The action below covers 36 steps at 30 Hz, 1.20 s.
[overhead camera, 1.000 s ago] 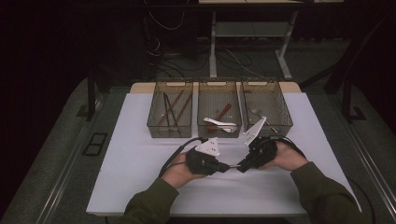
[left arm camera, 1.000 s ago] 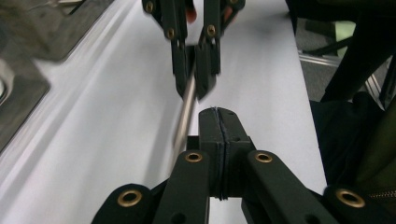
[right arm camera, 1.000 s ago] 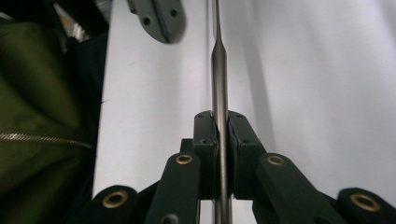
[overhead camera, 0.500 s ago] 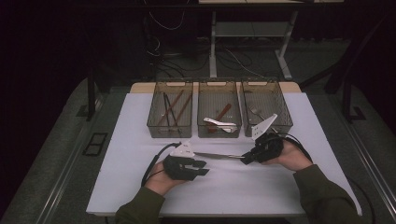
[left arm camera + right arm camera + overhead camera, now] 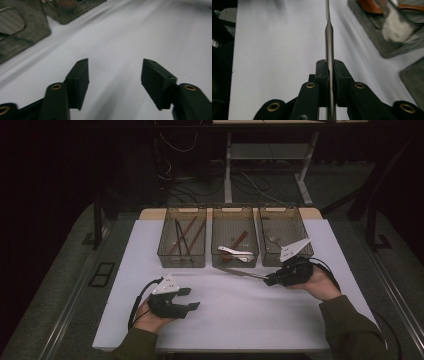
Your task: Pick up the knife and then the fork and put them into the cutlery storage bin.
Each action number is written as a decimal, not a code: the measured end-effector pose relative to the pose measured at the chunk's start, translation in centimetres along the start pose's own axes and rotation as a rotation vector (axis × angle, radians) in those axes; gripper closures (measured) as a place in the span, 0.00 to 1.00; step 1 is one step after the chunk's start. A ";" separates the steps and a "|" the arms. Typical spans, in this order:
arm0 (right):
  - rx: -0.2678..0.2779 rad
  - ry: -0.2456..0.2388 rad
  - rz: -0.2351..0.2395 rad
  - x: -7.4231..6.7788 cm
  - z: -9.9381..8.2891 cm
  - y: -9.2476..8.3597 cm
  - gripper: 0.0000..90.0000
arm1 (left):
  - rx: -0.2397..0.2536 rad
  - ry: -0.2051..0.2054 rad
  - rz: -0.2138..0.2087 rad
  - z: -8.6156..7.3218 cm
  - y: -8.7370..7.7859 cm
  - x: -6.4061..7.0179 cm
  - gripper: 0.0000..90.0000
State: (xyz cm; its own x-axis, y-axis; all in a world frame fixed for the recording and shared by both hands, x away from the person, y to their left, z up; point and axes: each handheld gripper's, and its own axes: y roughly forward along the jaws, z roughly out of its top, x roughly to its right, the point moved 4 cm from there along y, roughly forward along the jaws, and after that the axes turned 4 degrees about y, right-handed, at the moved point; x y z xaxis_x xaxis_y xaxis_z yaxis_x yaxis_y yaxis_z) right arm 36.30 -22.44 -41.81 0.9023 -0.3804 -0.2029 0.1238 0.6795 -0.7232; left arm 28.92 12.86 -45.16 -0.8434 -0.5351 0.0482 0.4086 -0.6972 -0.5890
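Dark room with cables and a frame stand on the floor behind; in front, a white table (image 5: pixel 235 310), its far edge carrying three clear smoke-tinted bins side by side. Left bin (image 5: pixel 182 242): long dark and reddish-brown utensils lying lengthwise. Middle bin (image 5: pixel 235 242): a red-brown utensil and a white utensil (image 5: pixel 235 253) across the near end. Right bin (image 5: pixel 284 237): a pale metal utensil, partly hidden behind the right gripper's grey plate. Right gripper (image 5: pixel 270 281): near the right bin's front wall, clamped tight on the handle of a metal knife (image 5: pixel 242 272); the knife juts leftward over the table just before the middle bin, and the right gripper view shows its thin shaft pinched between the pads. Left gripper (image 5: pixel 189 299): low at the near left of the table, well apart from the knife, jaws just opening, spread with nothing between them.
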 end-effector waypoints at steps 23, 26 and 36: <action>0.126 0.137 -0.194 3.5 0.5 -5.2 0.93 | -0.012 -0.045 0.077 -1.2 -0.1 -0.8 0.00; 0.133 0.154 -0.231 4.1 0.7 -5.9 0.93 | -0.007 -0.042 0.075 -1.1 -0.1 -0.8 0.00; 0.157 0.258 -0.347 6.6 1.2 -7.2 0.93 | 0.017 -0.031 0.073 -1.1 -0.2 -0.8 0.00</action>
State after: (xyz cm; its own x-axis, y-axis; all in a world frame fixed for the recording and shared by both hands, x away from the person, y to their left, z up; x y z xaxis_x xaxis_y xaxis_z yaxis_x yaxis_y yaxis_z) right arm 41.83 -29.12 -37.15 0.6670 -0.7321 -0.1383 0.4791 0.5636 -0.6729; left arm 29.13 13.90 -45.98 -0.8001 -0.5990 0.0313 0.4742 -0.6637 -0.5784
